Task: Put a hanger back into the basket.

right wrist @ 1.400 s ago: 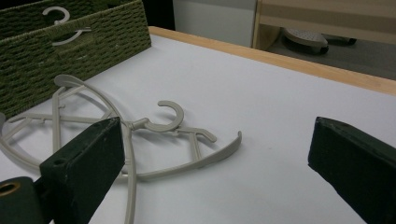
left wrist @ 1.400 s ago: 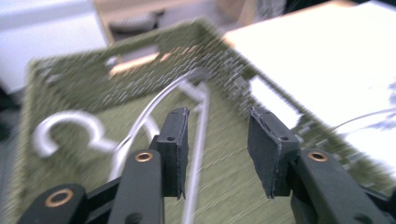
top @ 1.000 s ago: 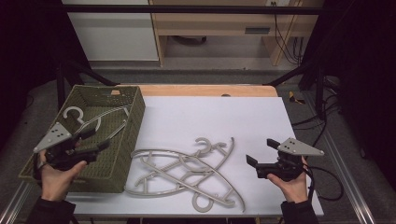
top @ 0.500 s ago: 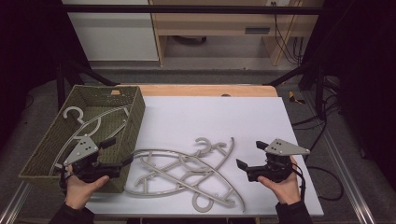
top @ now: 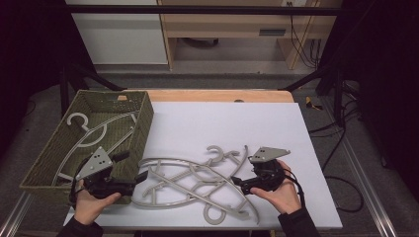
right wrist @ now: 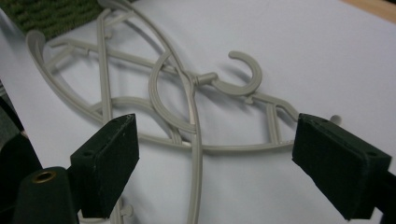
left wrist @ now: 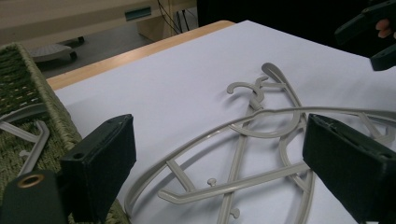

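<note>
Between the wide-open left gripper (top: 139, 177) and wide-open right gripper (top: 236, 182), tangled grey hangers (top: 197, 182) lie; the high view adds a hanger (top: 94, 131) inside the basket (top: 143, 116).

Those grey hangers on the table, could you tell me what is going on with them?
A person holds tongs in each hand over a tangled pile of grey plastic hangers on the white table. The left tongs and the right tongs are both open at opposite ends of the pile, gripping nothing yet. One hanger already lies in the green woven basket at the left.
</note>
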Demonstrator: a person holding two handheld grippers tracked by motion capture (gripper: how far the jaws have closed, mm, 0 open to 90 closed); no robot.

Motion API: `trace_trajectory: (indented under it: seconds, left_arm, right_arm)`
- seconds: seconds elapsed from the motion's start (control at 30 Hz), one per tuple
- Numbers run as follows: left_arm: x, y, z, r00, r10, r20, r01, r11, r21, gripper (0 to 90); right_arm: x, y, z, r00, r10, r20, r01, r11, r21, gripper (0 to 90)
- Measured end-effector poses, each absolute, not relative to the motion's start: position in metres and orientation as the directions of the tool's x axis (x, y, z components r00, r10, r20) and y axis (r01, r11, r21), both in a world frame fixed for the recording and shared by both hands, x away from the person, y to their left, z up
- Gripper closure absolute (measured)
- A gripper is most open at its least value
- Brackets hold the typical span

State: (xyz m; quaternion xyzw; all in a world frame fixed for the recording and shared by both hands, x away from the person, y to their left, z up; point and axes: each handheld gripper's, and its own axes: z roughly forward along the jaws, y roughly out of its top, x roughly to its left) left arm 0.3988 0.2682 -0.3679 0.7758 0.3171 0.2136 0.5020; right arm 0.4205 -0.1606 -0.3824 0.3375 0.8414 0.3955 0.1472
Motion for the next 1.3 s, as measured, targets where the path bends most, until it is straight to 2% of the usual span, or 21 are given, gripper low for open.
trace_trajectory:
  seconds: [0.23, 0.47, 0.67, 1.03, 1.3]
  left_arm:
    - [0.399, 0.265, -0.370, 0.712, 0.702, 0.021, 0.279, -0.310, 0.909, 8.8]
    - [0.398, 0.265, -0.369, 0.712, 0.701, 0.019, 0.279, -0.308, 0.910, 9.0]
    - [0.398, 0.263, -0.371, 0.716, 0.698, 0.018, 0.282, -0.313, 0.907, 9.4]
    - [0.400, 0.262, -0.373, 0.718, 0.695, 0.020, 0.287, -0.322, 0.902, 9.5]
    - [0.400, 0.262, -0.373, 0.718, 0.696, 0.019, 0.288, -0.322, 0.902, 9.7]
  right_arm:
    - [0.429, -0.143, -0.410, -0.735, 0.678, 0.021, 0.513, 0.536, 0.670, 25.2]
    - [0.435, -0.135, -0.433, -0.729, 0.683, 0.050, 0.576, 0.573, 0.583, 39.7]
    - [0.440, -0.130, -0.447, -0.742, 0.667, 0.067, 0.592, 0.605, 0.532, 52.5]
    - [0.447, -0.127, -0.457, -0.724, 0.684, 0.087, 0.627, 0.601, 0.495, 73.1]
    - [0.448, -0.125, -0.458, -0.715, 0.692, 0.100, 0.640, 0.589, 0.494, 80.8]
